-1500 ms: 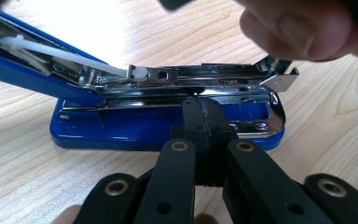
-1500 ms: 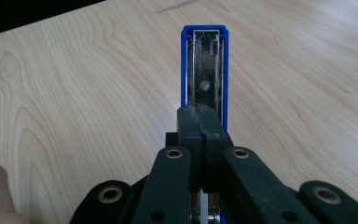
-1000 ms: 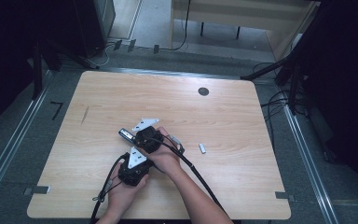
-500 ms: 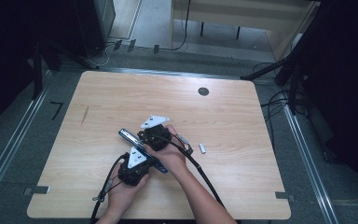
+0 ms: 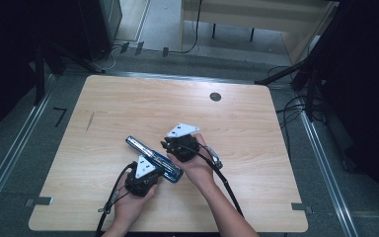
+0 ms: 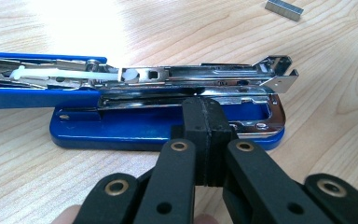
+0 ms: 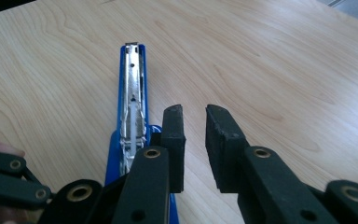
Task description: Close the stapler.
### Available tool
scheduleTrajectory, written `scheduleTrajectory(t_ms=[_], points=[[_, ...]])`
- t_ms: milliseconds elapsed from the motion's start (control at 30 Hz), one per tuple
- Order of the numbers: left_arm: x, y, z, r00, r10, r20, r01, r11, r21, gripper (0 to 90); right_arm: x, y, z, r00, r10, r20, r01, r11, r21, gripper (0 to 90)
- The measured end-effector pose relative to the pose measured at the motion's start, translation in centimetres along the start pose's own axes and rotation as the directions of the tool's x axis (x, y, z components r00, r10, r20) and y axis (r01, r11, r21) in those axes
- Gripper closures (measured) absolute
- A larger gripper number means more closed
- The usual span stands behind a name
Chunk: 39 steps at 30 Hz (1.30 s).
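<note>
Pressing down low in the left gripper view, the left gripper (image 6: 208, 135) has its two black jaws closed flat together, pads against the blue stapler (image 6: 168, 123) at its base, which lies swung open across the middle of the frame. In the high view the stapler (image 5: 154, 159) sits lower centre on the wooden table (image 5: 128, 106). Just right of it the right gripper (image 5: 170, 145) has its jaws slightly apart, having just been opening, with nothing between them. A strip of staples (image 6: 284, 9) lies at the upper right of the left gripper view. No brand or writing is readable anywhere.
</note>
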<state>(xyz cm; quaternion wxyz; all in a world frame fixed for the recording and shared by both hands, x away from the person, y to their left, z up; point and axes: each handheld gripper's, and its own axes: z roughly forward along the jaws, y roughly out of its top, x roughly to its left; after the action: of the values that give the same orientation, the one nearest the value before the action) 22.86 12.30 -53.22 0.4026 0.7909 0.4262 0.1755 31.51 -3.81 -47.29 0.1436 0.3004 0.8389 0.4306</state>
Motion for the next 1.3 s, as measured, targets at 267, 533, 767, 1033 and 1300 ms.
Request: scheduleTrajectory(t_ms=[267,533,767,1033,1300], points=[[-0.1,0.0,0.0,1.0000,0.001,0.000,-0.001,1.0000,0.001,90.0,-1.1,-1.0,-1.9,0.9994,0.016,0.031,-0.016,1.000,-0.012,70.9],[0.0,0.0,0.0,1.0000,0.003,-0.001,-0.003,1.0000,0.002,90.0,-1.9,-1.9,-3.1,0.9978,0.035,0.056,-0.034,0.999,-0.009,68.7],[0.0,0.0,0.0,1.0000,0.003,-0.003,-0.003,1.0000,0.003,90.0,-2.8,-2.6,-4.2,0.9969,0.049,0.062,-0.048,0.999,-0.013,69.2],[-0.1,0.0,0.0,1.0000,0.005,-0.004,-0.005,1.0000,0.002,90.0,-4.1,-4.0,-5.3,0.9976,0.039,0.058,-0.039,0.999,-0.001,64.6],[-0.1,0.0,0.0,1.0000,0.003,-0.001,-0.003,1.0000,0.002,90.0,-5.5,-6.1,-6.3,0.9900,0.070,0.123,-0.075,0.997,0.036,66.6]])
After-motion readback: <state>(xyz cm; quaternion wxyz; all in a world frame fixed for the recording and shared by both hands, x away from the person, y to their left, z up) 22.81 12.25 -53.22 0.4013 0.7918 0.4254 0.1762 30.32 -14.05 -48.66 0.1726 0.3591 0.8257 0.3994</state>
